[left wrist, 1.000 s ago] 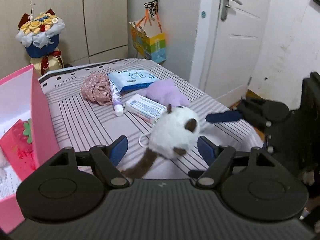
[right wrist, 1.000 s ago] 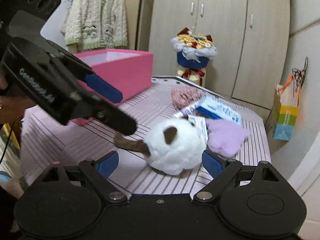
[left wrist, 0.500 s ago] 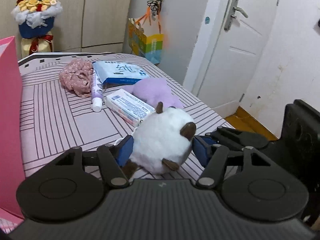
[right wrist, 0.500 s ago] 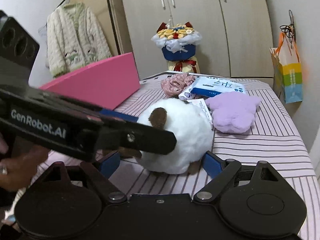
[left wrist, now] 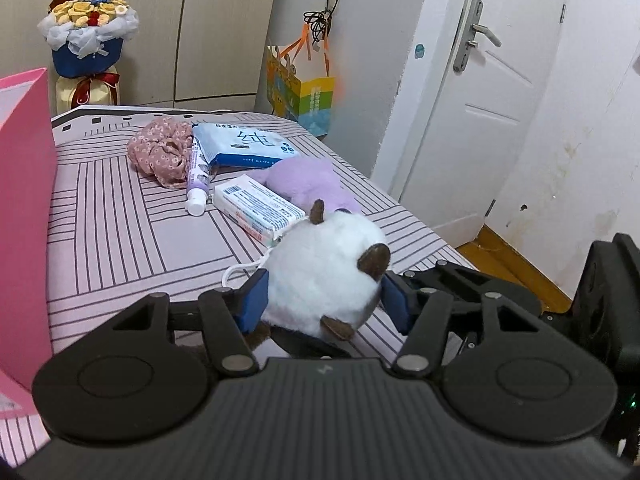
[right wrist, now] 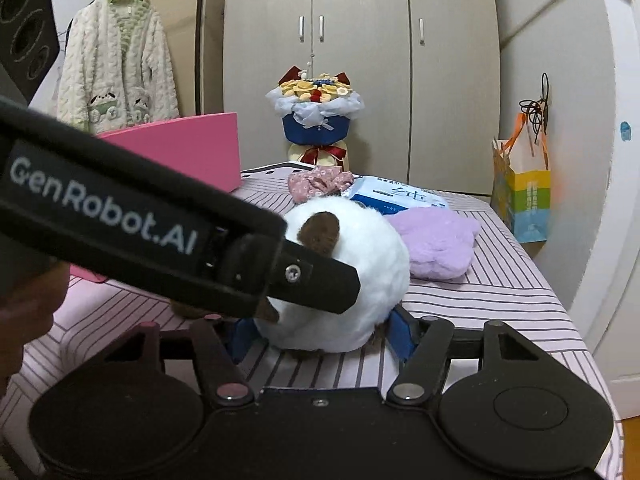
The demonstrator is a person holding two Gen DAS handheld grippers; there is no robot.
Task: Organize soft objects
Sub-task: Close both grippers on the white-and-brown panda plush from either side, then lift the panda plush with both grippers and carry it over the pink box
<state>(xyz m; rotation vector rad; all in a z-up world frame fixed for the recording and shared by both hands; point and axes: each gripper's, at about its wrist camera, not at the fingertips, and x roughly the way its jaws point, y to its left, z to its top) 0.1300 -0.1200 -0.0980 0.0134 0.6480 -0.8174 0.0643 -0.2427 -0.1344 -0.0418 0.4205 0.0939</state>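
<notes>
Both grippers have dropped in around the white plush [left wrist: 324, 276] since a second ago, when it sat clear ahead of them on the striped bed [left wrist: 120, 240]. Left gripper [left wrist: 322, 302] has been closing and its blue pads now squeeze the fluffy sides. Right gripper [right wrist: 322, 338] has been closing too, pads right against the fur (can't tell if they're actually pressing). Purple plush [right wrist: 436, 246] lies just behind.
</notes>
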